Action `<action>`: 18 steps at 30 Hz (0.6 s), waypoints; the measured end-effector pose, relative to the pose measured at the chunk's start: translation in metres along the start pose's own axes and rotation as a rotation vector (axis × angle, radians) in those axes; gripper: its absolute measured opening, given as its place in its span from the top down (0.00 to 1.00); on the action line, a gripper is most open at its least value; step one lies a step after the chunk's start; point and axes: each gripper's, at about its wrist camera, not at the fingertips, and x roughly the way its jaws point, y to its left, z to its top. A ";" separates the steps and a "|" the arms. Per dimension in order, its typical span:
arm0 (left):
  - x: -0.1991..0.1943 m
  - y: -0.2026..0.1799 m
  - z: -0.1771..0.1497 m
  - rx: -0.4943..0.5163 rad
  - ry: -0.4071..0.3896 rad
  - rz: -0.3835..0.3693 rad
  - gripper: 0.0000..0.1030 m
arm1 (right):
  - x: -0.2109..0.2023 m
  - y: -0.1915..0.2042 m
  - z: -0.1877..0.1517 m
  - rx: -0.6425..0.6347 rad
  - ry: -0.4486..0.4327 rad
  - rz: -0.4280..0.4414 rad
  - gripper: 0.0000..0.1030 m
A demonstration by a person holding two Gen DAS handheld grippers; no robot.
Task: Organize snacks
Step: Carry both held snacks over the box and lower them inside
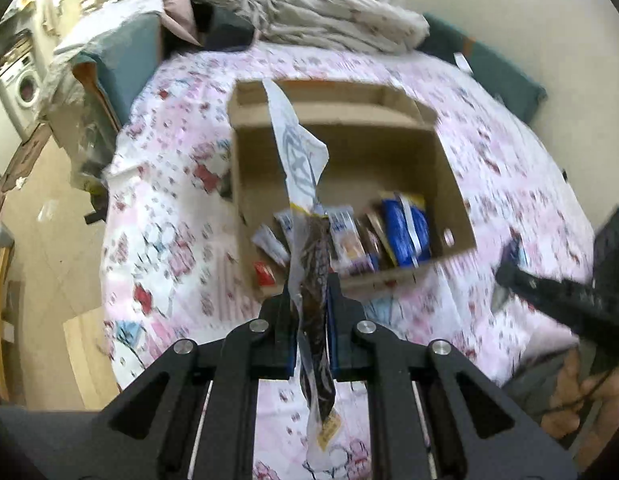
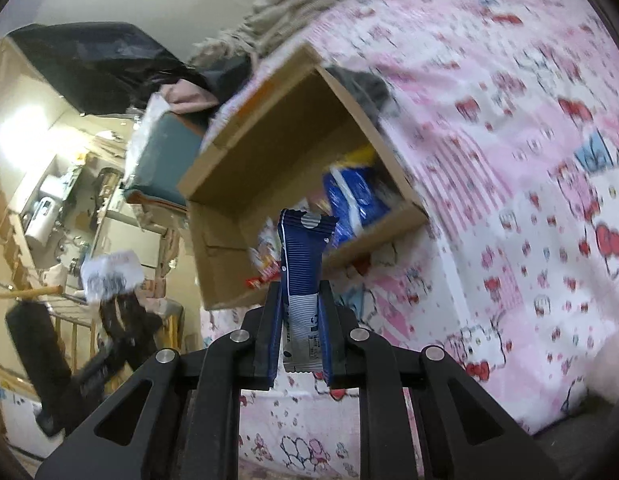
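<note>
While the left gripper (image 1: 309,292) clamps a clear-and-dark snack bag (image 1: 315,264), the right gripper (image 2: 299,300) pinches a blue-and-white packet (image 2: 303,280); the cardboard box (image 1: 453,184) lies at twelve o'clock of both.

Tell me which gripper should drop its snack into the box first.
Probably left: the left gripper holds its clear packet in line with the open cardboard box, while the right gripper sits off to the side.

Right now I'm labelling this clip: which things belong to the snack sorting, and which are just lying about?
Job: cardboard box, clear packet of dark snack in left gripper, blue-and-white packet in right gripper.
Lying about: crumpled bedding, washing machine.
</note>
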 end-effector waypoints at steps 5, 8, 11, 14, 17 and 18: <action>0.003 0.003 0.027 0.017 -0.052 0.031 0.91 | -0.003 0.011 0.018 -0.037 -0.045 0.034 0.83; 0.009 0.004 0.035 0.014 -0.056 0.033 0.91 | 0.000 0.013 0.030 -0.040 -0.061 0.046 0.83; 0.019 0.003 0.042 0.006 -0.051 0.032 0.91 | 0.005 0.014 0.040 -0.049 -0.061 0.034 0.83; 0.032 0.001 0.051 0.015 -0.045 0.030 0.91 | 0.013 0.014 0.051 -0.059 -0.059 0.021 0.83; 0.044 -0.003 0.060 0.026 -0.042 0.034 0.91 | 0.023 0.013 0.062 -0.070 -0.047 0.002 0.83; 0.049 -0.004 0.062 0.026 -0.039 0.034 0.91 | 0.028 0.013 0.066 -0.075 -0.041 -0.006 0.83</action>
